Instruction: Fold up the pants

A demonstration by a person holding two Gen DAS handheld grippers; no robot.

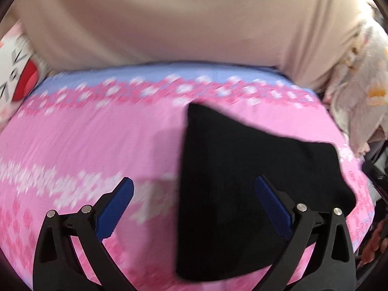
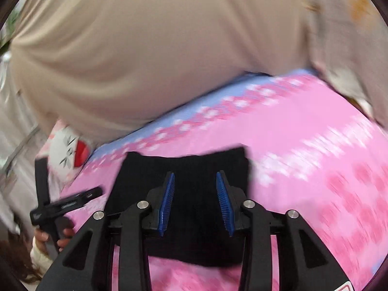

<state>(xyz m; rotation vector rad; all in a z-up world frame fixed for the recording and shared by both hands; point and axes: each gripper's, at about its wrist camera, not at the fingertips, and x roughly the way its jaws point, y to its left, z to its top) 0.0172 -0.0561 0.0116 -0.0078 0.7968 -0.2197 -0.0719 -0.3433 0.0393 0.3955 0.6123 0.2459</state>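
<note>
Spreading across both views: a pink bedsheet (image 1: 97,133) with darker pink and white pixel-like bands and a lavender strip along the far edge. Rising behind it: a large beige cushion (image 1: 181,17). Leaning at the left edge: a white plush pillow (image 2: 65,152) with whisker marks and a red patch. Bunching at the right: pale floral fabric (image 1: 359,89).

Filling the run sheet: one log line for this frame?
task: fold pants | black pants: folded, flat on pink sheet | left gripper: open, empty | right gripper: open, empty, above pants
</note>
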